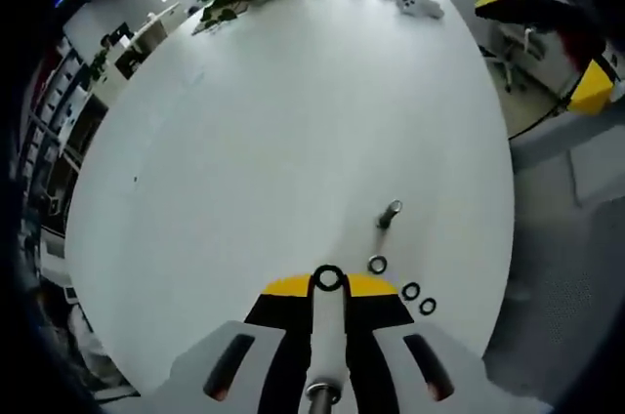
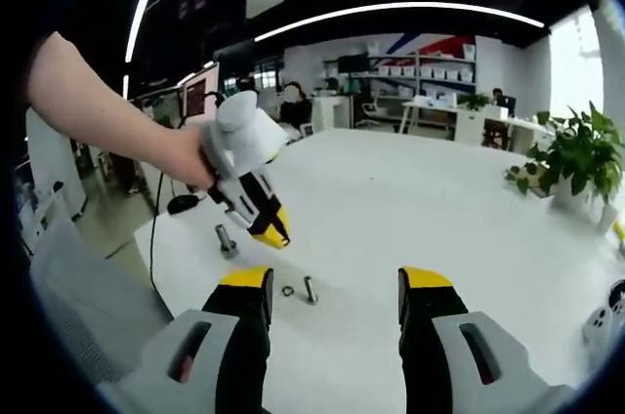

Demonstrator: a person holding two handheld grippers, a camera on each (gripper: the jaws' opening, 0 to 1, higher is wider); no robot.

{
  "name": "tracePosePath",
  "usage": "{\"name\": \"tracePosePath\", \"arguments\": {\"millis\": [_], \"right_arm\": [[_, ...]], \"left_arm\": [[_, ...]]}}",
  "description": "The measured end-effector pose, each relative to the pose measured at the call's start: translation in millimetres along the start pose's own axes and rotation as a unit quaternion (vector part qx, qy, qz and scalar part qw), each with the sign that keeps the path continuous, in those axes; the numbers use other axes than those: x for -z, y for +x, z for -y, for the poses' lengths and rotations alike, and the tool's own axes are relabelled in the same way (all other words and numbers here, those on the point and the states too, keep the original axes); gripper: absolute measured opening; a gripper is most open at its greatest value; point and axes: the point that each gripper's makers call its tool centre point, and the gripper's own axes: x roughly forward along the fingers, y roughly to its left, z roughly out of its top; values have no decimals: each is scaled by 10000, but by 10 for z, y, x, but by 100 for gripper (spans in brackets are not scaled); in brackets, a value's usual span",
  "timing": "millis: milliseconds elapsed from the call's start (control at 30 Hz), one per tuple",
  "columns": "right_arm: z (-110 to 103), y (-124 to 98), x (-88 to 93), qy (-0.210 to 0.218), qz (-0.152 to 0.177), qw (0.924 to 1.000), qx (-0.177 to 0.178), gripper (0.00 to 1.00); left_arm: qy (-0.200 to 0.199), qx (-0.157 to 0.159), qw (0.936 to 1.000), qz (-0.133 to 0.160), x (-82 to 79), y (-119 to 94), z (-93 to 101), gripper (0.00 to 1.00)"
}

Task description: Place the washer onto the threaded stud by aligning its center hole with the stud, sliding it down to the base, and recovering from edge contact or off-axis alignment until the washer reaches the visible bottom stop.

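Now, with your left gripper (image 1: 327, 282) clamped on the washer (image 1: 327, 279) and the right gripper (image 2: 334, 292) spread apart and empty, carry it toward the stud (image 1: 389, 215) at one o'clock (spare washers (image 1: 418, 299) lie nearby), level and centred

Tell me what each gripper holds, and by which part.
The left gripper pinches a small dark metal washer by its rim. The right gripper is open, holding nothing.

Washers (image 1: 377, 265) – four (one at gripper (image 1: 327, 282) tips); threaded studs (image 2: 310, 289) – two; grippers – two.
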Motion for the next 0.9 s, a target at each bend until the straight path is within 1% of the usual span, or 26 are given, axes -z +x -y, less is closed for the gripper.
{"name": "tracePosePath", "arguments": {"millis": [133,367,500,667,900], "right_arm": [[12,1,2,-9,-8,10000,24,54],[23,-2,12,-52,-24,10000,71,54],[21,-4,9,-64,-22,9999,76,54],[28,-7,-1,-66,4,9999,91,54],[23,-4,5,-58,-4,10000,75,54]], "left_arm": [[71,-41,9998,162,-127,-125,61,8],[163,-28,9996,238,-251,-237,96,8],[267,-3,9994,214,-290,-255,125,8],[374,44,9991,195,-345,-221,153,8],[527,129,9984,161,-392,-174,262,8]]}}
